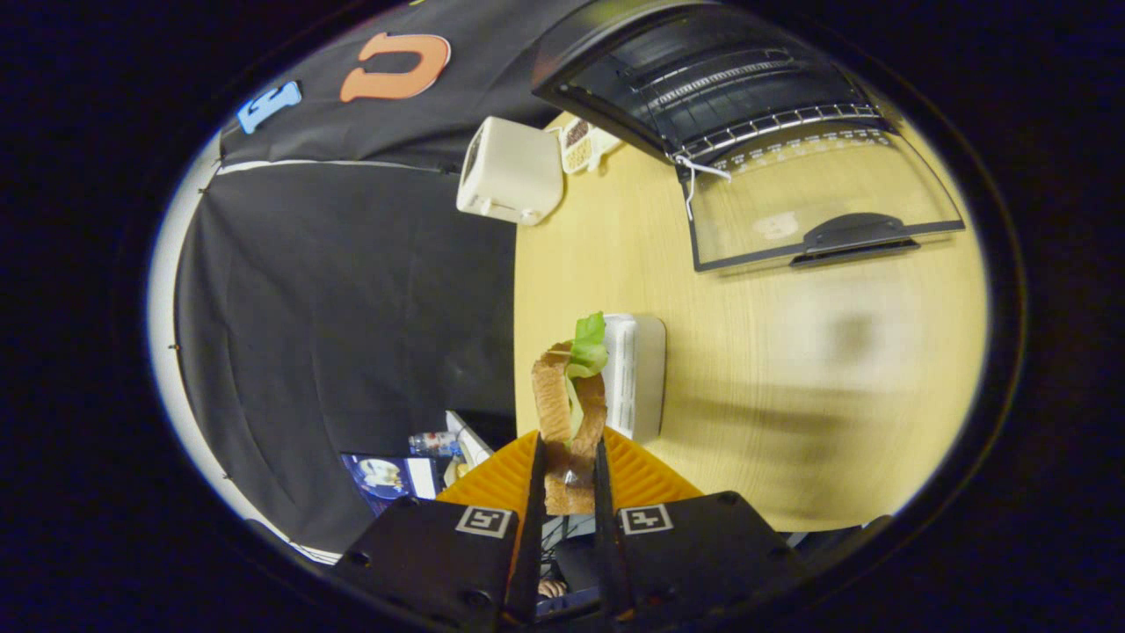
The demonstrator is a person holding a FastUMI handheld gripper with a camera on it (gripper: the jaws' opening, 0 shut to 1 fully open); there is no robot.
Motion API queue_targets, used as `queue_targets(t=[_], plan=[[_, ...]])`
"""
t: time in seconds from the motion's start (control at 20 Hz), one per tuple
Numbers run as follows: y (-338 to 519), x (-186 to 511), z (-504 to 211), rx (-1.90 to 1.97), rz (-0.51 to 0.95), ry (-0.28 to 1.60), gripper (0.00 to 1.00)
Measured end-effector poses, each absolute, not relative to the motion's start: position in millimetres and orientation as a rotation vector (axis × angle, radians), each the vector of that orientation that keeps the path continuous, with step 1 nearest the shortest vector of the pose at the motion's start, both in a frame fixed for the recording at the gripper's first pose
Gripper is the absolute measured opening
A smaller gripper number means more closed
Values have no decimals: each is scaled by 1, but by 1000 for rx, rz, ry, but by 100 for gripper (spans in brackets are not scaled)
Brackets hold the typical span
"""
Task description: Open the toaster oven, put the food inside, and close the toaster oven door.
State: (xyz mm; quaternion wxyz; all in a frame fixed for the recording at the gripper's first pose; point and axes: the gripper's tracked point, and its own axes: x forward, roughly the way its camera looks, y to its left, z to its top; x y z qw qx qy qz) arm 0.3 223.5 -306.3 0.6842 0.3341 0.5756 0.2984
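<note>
hand-held gripper [569, 475]: clamped on sandwich [569, 413], both fingers pressing | sandwich: between fingers, long axis pointing ahead, lifted over surface [791, 352] | oven [703, 79]: well beyond fingers, off to one side, door [817, 207] lying open toward gripper

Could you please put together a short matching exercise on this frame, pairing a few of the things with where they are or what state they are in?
Things:
1. sandwich
2. toaster oven door
3. white toaster
4. white rack

Places or states:
A. folded down open, glass lying over the table
B. beside the booth wall, far beyond the fingers
C. gripped between the fingers of the claw
D. on the wooden table, just behind the sandwich

Pairs: 1-C, 2-A, 3-B, 4-D
</note>
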Motion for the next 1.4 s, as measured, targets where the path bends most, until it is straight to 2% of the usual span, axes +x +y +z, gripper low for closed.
queue_targets(t=[0.15, 0.4, 0.75, 1.4], plan=[[192, 19, -264, 822, 667, 1134, 32], [120, 65, -231, 944, 525, 908, 31], [67, 141, -271, 1220, 287, 717, 31], [61, 255, -320, 1519, 36, 347, 31]])
